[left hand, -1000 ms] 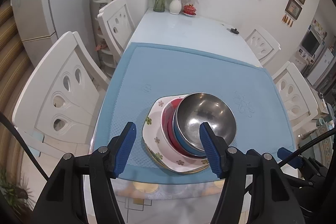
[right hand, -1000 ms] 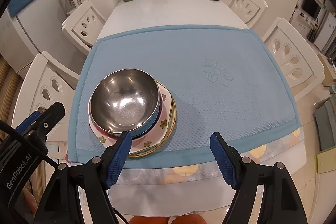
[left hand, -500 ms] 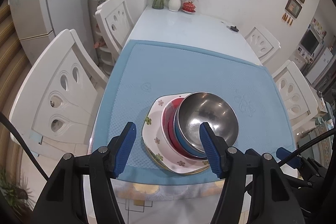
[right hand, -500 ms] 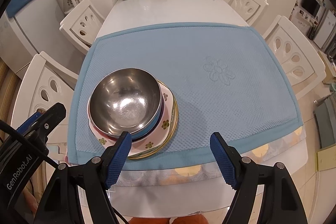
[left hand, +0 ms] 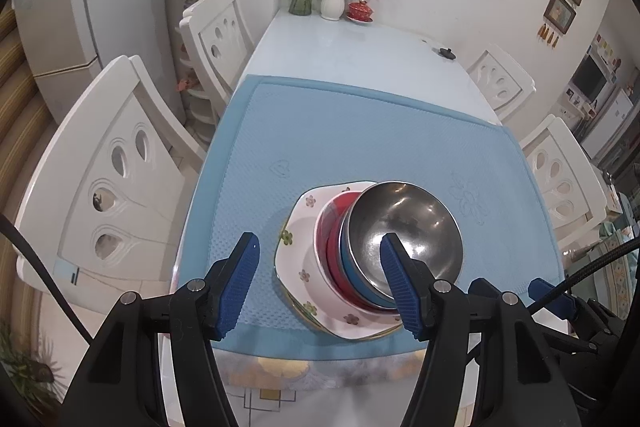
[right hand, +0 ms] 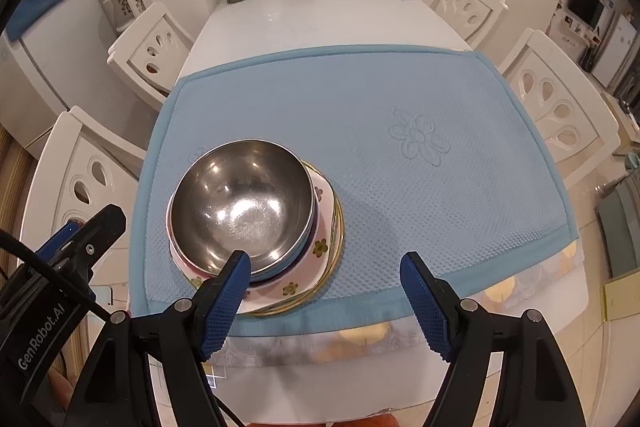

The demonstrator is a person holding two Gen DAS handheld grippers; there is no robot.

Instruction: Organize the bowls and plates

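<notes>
Bowls (right hand: 240,211) sit nested on flowered plates (left hand: 296,263) near the front edge of a blue mat (right hand: 400,115), which covers a white table (right hand: 320,15) ringed by white chairs (left hand: 120,187). Left gripper (left hand: 320,259) and right gripper (right hand: 326,275) hover above that edge, jaws apart, empty.

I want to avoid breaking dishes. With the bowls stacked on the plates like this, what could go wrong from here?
1. The steel bowl tops nested bowls that sit off-centre on the floral plate; a nudge could tip them.
2. The stack stands near the mat's front edge, close to the table edge, so a push toward it could send it off.
3. Both tools, left and right, are open and empty; steel may slip between the pads.
</notes>
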